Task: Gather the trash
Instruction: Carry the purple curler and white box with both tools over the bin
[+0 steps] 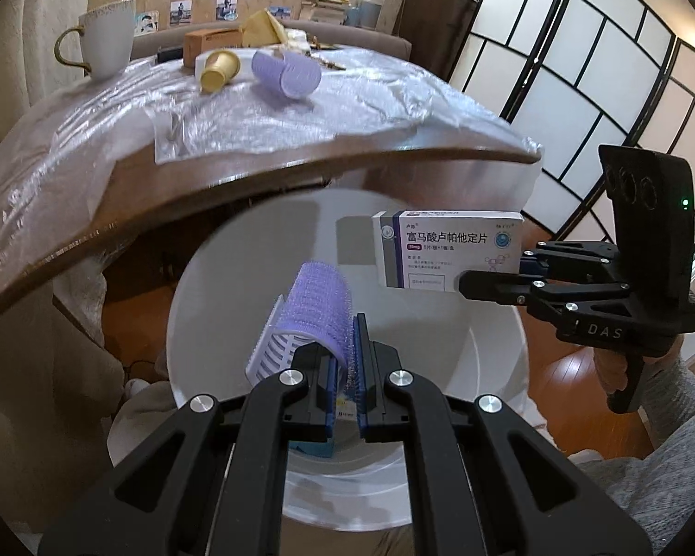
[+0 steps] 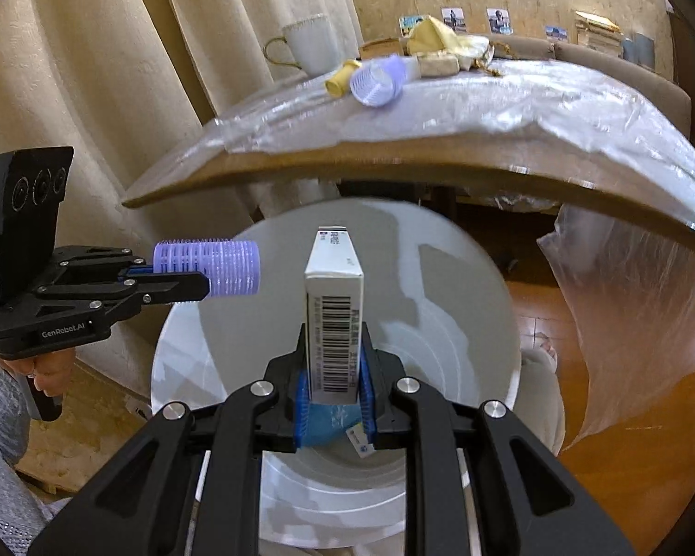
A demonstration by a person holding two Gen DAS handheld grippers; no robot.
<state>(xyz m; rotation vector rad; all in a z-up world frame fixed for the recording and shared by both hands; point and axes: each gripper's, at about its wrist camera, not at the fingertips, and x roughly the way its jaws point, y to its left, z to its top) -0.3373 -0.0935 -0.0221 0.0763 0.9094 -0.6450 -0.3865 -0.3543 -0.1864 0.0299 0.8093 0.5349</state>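
Observation:
My left gripper (image 1: 345,356) is shut on a purple hair roller (image 1: 312,310), held over the open mouth of a white bin (image 1: 199,287). The same left gripper (image 2: 194,285) and roller (image 2: 217,268) show at the left of the right wrist view. My right gripper (image 2: 334,380) is shut on a white medicine box (image 2: 333,306), upright over the bin (image 2: 477,278). In the left wrist view that box (image 1: 447,250) hangs from the right gripper (image 1: 468,285) above the bin's right side. Blue scraps lie at the bin's bottom.
A plastic-covered wooden table (image 1: 278,116) stands just behind the bin, carrying a second purple roller (image 1: 286,75), a yellow paper cup (image 1: 218,69), a white mug (image 1: 106,39) and a cardboard box (image 1: 213,41). Curtains hang left; a folding screen (image 1: 579,69) stands right.

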